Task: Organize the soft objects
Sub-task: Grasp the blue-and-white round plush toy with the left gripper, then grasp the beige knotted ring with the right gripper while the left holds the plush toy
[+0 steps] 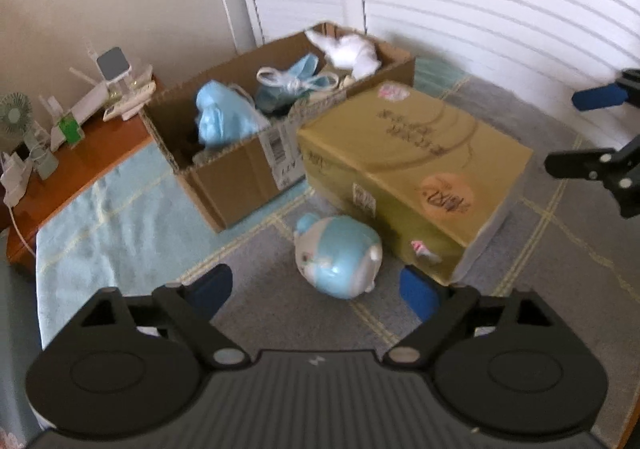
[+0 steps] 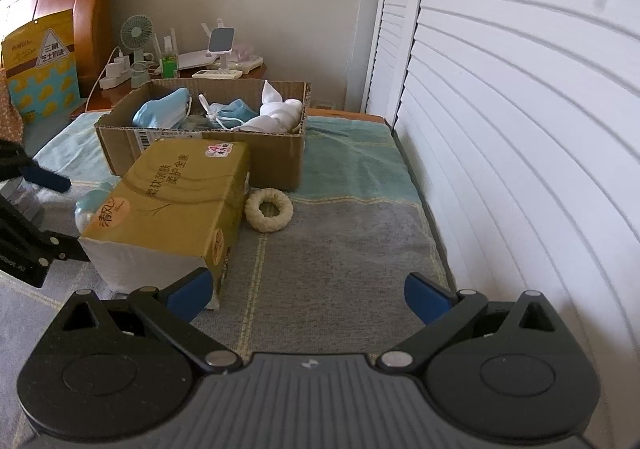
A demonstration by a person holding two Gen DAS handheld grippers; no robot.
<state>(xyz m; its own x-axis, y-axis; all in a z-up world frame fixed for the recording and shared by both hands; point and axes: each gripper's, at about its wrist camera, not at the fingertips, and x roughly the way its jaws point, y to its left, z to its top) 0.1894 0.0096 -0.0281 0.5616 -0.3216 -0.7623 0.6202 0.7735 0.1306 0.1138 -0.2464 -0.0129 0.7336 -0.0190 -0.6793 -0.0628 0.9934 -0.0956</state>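
Note:
A light-blue and white plush toy (image 1: pixel 340 257) lies on the grey bedcover, just ahead of the fingertips of my left gripper (image 1: pixel 316 287), whose jaws stand wide open and do not touch it. Behind it sits an open cardboard box (image 1: pixel 240 177) holding blue soft items (image 1: pixel 224 117) and a white plush (image 1: pixel 352 51). A closed yellow tissue carton (image 1: pixel 420 153) lies beside that box. My right gripper (image 2: pixel 308 291) is open with nothing in it, close to the carton's (image 2: pixel 172 201) near corner. A cream fluffy ring (image 2: pixel 269 209) lies on the bedcover by the cardboard box (image 2: pixel 276 157).
A wooden nightstand (image 1: pixel 100 153) with a small fan (image 2: pixel 137 34), a phone stand (image 2: pixel 221 41) and chargers stands behind the box. White louvered doors (image 2: pixel 520 129) run along the right side of the bed. A yellow bag (image 2: pixel 40 61) leans on the headboard.

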